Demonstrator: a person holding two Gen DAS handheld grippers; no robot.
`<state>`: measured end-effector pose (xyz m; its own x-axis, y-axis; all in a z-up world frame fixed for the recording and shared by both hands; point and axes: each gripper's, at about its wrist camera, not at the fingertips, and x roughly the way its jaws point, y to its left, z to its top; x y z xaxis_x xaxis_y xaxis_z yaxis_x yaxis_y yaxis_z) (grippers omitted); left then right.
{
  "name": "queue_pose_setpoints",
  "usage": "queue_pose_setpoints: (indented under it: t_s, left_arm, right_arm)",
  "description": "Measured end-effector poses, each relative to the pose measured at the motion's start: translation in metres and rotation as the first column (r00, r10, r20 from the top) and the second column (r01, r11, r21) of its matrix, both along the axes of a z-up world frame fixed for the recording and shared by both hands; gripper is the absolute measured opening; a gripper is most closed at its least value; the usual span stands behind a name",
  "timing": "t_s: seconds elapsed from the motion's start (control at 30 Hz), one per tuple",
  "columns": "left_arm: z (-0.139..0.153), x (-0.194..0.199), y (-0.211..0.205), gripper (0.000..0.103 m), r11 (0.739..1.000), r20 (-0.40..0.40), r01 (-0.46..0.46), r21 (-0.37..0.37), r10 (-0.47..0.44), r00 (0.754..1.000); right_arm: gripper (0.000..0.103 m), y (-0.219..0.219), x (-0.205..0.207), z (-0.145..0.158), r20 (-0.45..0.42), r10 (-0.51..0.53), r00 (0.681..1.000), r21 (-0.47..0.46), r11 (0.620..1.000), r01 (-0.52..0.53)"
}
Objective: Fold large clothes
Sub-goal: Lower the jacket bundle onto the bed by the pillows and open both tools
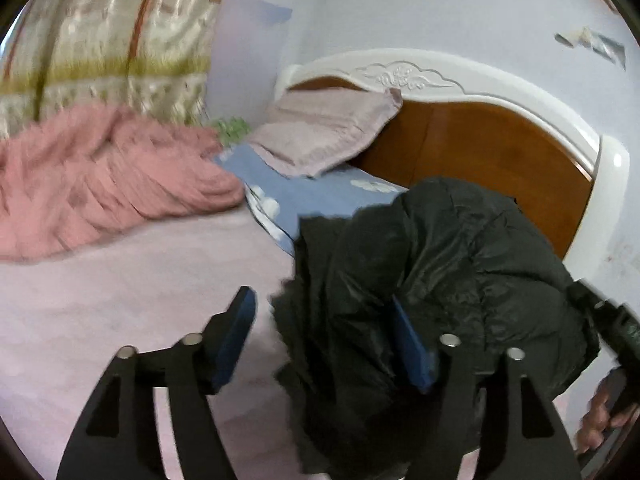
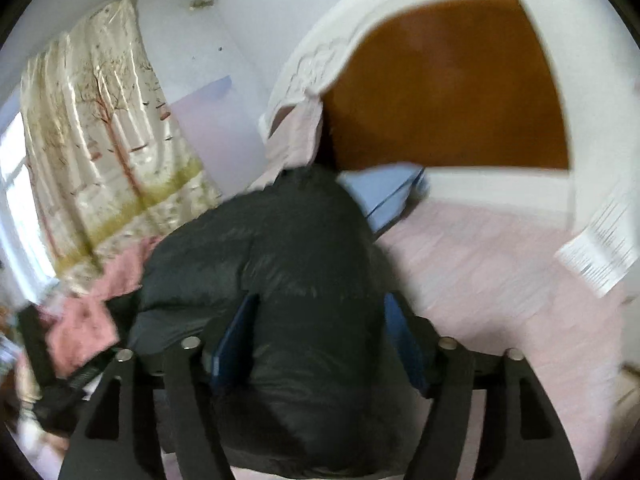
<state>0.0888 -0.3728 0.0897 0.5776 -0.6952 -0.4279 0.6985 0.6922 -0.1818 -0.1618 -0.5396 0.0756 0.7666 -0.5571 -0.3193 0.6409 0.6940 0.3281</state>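
The left claw (image 1: 324,344) and right claw (image 2: 320,344) gape wide, gripping nothing; the puffy black jacket (image 2: 288,248) at twelve o'clock looks soft, slippery, best pinched at hems.

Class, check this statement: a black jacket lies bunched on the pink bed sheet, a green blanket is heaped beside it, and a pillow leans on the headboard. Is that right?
Not quite: the blanket is pink, not green, as the left wrist view shows. The rest holds: the black jacket lies bunched on the pink sheet, and a pillow leans on the headboard.
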Motion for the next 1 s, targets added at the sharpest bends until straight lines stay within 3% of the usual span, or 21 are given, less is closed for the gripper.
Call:
queue_pose_setpoints:
  t_s: [0.07,0.13,0.27,0.37,0.47,0.53,0.6,0.73,0.93,1.0]
  left_arm:
    - [0.014,-0.007,0.012,0.091,0.999,0.056,-0.032,-0.017,0.033,0.998]
    - [0.028,-0.015,0.029,0.103,0.996,0.093,-0.055,-0.067,0.061,0.994]
    - [0.05,-0.042,0.07,0.103,0.991,0.214,-0.074,-0.109,0.097,0.972]
    - [0.054,-0.061,0.111,0.103,0.984,0.259,-0.1,-0.148,0.136,0.956]
    - [0.05,-0.076,0.135,0.103,0.984,0.299,-0.126,-0.124,0.159,0.941]
    - [0.042,-0.081,0.149,0.103,0.976,0.306,-0.196,-0.092,0.215,0.928]
    - [0.032,-0.081,0.162,0.103,0.975,0.288,-0.205,-0.085,0.222,0.932]
    - [0.001,-0.082,0.181,0.103,0.975,0.288,-0.207,-0.079,0.221,0.932]
    - [-0.042,-0.075,0.189,0.103,0.97,0.267,-0.228,-0.085,0.243,0.933]
    - [-0.057,-0.075,0.184,0.103,0.97,0.306,-0.24,-0.05,0.243,0.92]
  right_arm:
    - [0.103,0.014,-0.011,0.012,0.031,-0.058,0.998,-0.052,0.997,0.06]
    - [0.103,0.027,-0.022,0.025,0.07,-0.069,0.995,-0.089,0.993,0.075]
    - [0.103,0.07,-0.035,0.049,0.079,-0.075,0.994,-0.178,0.98,0.088]
    - [0.103,0.105,-0.038,0.057,0.088,-0.037,0.995,-0.22,0.974,0.055]
    - [0.103,0.134,-0.032,0.057,0.106,-0.005,0.994,-0.227,0.973,0.03]
    - [0.103,0.154,-0.033,0.044,0.147,0.004,0.989,-0.263,0.964,0.035]
    - [0.103,0.173,-0.027,0.02,0.073,0.06,0.995,-0.284,0.958,-0.037]
    - [0.103,0.204,-0.022,-0.021,0.006,0.082,0.997,-0.283,0.956,-0.077]
    - [0.103,0.217,-0.002,-0.046,-0.055,0.055,0.997,-0.279,0.958,-0.068]
    - [0.103,0.22,0.004,-0.054,-0.088,0.057,0.994,-0.29,0.954,-0.08]
